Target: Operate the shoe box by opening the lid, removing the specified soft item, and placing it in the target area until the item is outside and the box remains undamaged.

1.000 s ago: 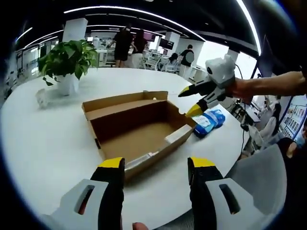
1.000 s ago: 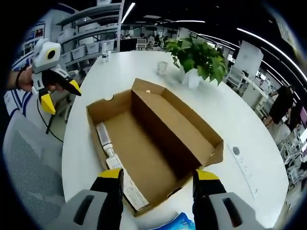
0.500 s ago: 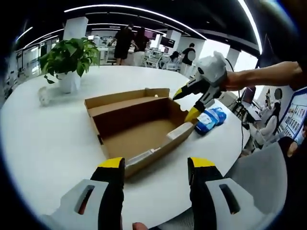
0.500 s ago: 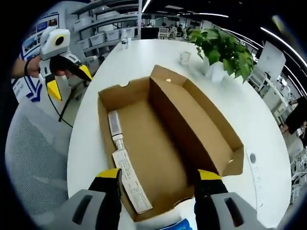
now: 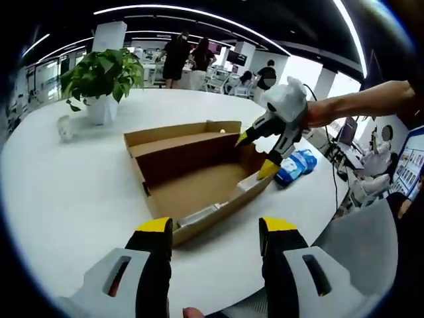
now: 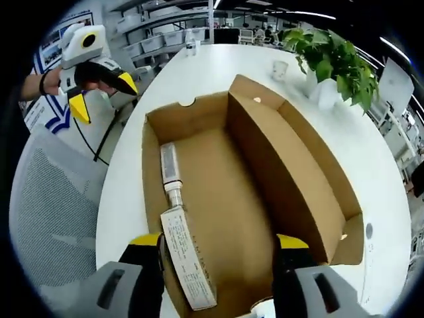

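Shoe box [image 6: 265, 165] lies open, empty; right tongs [image 5: 260, 154] and left tongs [image 6: 103, 94] spread apart

A potted plant [image 5: 104, 78] and small cup [image 5: 63, 128] stand on the white table [image 5: 59, 192], grey mesh chair [image 6: 50, 218] alongside.

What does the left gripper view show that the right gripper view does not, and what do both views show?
Left gripper view alone: the blue packet on the table beside the box, and the right gripper open over the box's end. Right gripper view alone: the white labels along the box's inner wall, and the left gripper open beyond the table edge. Both: the open cardboard box and the potted plant.
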